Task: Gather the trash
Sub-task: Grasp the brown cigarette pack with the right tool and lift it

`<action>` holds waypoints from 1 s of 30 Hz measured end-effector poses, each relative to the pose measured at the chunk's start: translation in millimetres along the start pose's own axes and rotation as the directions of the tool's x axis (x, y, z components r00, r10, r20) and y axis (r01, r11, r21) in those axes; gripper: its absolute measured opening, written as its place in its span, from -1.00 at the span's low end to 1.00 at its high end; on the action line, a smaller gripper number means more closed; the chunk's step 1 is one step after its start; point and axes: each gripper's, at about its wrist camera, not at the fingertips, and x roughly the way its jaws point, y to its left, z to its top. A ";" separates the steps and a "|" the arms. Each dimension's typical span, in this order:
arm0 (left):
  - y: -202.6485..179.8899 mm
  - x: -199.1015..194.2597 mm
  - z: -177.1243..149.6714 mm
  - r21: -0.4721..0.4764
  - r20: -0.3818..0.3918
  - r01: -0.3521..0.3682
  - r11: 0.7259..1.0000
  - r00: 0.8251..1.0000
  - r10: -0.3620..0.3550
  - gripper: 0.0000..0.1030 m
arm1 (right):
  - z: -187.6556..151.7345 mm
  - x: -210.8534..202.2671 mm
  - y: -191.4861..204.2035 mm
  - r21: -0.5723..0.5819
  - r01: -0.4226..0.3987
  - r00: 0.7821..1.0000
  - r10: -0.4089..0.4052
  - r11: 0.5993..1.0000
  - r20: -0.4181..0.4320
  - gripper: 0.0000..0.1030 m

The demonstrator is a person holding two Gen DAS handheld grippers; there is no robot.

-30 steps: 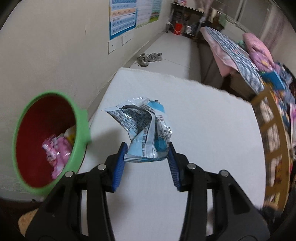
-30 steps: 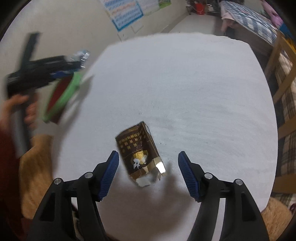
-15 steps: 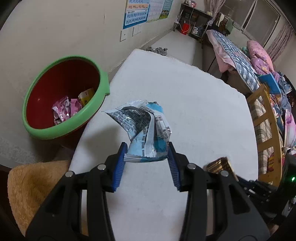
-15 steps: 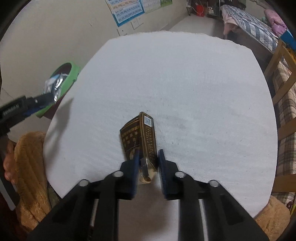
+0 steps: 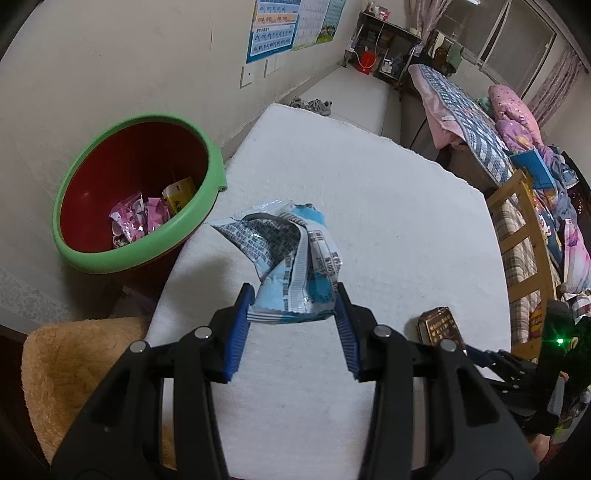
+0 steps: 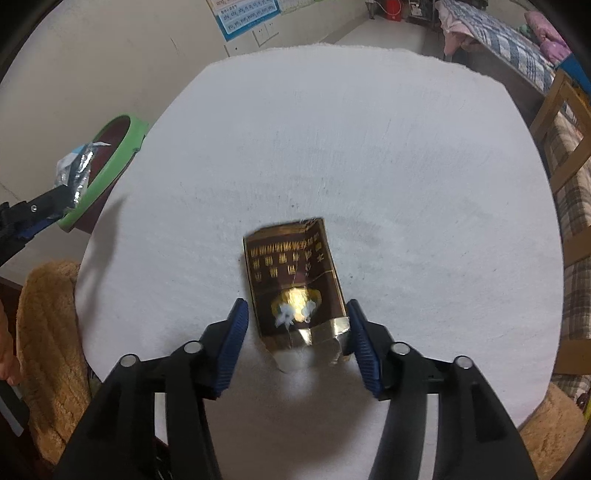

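My left gripper (image 5: 293,325) is shut on a crumpled blue and silver snack wrapper (image 5: 291,258), held above the white table near its left edge. The wrapper also shows in the right wrist view (image 6: 75,173). A red bin with a green rim (image 5: 147,236) stands to the left, below the table, with pink and yellow wrappers inside. My right gripper (image 6: 297,339) is open around a dark brown and gold carton (image 6: 295,284) that lies flat on the table (image 6: 369,147). The carton also shows in the left wrist view (image 5: 439,328).
An orange fuzzy cushion (image 5: 74,369) sits at the table's near left corner. A wooden bed frame (image 5: 524,236) with bedding runs along the right side. A wall with posters (image 5: 273,33) is behind the bin.
My right gripper was shut on the carton half a second ago and is now open, with the carton lying flat. My left gripper pulled back from the bin, still holding the wrapper.
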 end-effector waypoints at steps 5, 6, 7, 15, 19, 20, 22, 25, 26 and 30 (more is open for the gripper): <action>3.8 -1.9 -0.5 -0.007 0.002 -0.001 1.000 1.000 0.001 -0.19 | 0.3 -11.5 -10.3 0.056 -0.044 0.999 0.042 0.997 0.035 -0.72; 4.3 -1.2 -0.7 -0.010 -0.001 0.000 1.000 1.000 0.000 -0.19 | 1.1 -13.4 -14.0 0.070 -0.051 0.998 0.048 0.996 0.037 -0.72; 4.9 0.1 -1.1 -0.013 -0.005 0.002 1.000 1.000 -0.002 -0.19 | 1.7 -13.8 -15.8 0.082 -0.055 0.998 0.052 0.995 0.036 -0.72; 2.3 4.8 -0.1 0.007 -0.019 0.012 1.000 1.000 -0.012 -0.19 | 3.1 -19.4 -22.4 0.134 -0.076 0.996 0.068 0.988 0.061 0.31; -0.3 5.5 2.2 0.011 -0.017 0.011 1.000 1.000 -0.010 -0.19 | 9.4 -12.1 -5.4 0.073 -0.060 0.997 0.056 0.996 0.049 0.33; -0.2 5.7 2.2 0.013 -0.018 0.009 1.000 1.000 -0.009 -0.19 | 9.4 -5.3 0.2 0.050 -0.043 0.999 0.042 0.998 0.030 0.32; -1.9 5.9 2.9 0.020 -0.019 0.007 1.000 1.000 -0.007 -0.19 | 6.6 6.7 6.8 0.019 0.003 1.000 -0.003 1.000 -0.003 -0.04; -2.5 6.5 2.9 0.025 -0.022 0.004 1.000 1.000 -0.003 -0.19 | 0.6 12.8 9.2 0.027 0.016 1.000 -0.016 0.999 -0.005 -0.11; -3.1 6.9 2.7 0.026 -0.024 0.004 1.000 1.000 -0.003 -0.19 | -0.3 12.5 8.7 0.034 0.010 1.000 -0.009 0.999 -0.004 -0.13; -5.4 9.8 3.1 0.038 -0.030 -0.001 0.999 1.000 0.002 -0.19 | -2.7 1.1 2.3 0.072 -0.029 0.999 0.027 0.997 0.025 -0.15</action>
